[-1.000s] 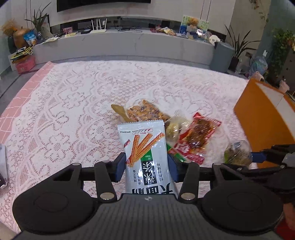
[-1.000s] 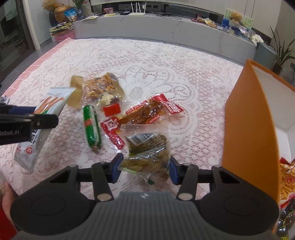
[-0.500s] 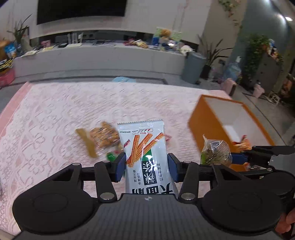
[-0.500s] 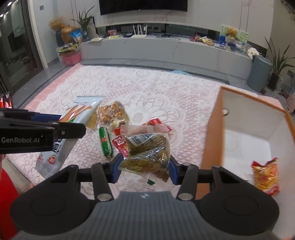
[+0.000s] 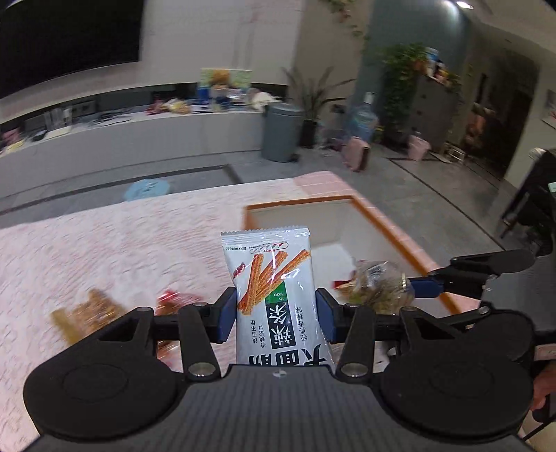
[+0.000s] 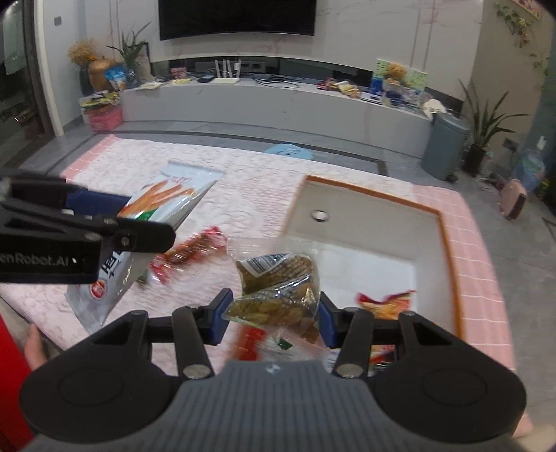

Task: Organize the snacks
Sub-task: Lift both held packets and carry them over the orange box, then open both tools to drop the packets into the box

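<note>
— Two packets are riding in our grippers right now. Our left gripper [image 5: 276, 314] is clenching the white stick-snack packet [image 5: 274, 278], blue pads pressing on both its sides, and the packet is standing upright between them, clear of the cloth.

— And our right gripper [image 6: 272, 314] is squeezing the clear bag of green-brown snacks [image 6: 278, 288] the same way; the bag is bulging up between the pads, lifted above the table.

— Just past our fingers we are seeing the lace tablecloth [image 6: 243, 194] with a red packet [image 6: 194, 248] lying on it, blurred, left of the bag.

— To the right of that, the orange box [image 6: 448, 222] is sitting open near the table's far right corner, and one red-and-orange packet [image 6: 385, 304] is already lying inside on its white floor.

— Farther off we are looking at the long grey counter [image 6: 278, 104], a grey bin [image 6: 444, 146] by its right end, and the dark screen [image 6: 236, 17] on the wall.
</note>
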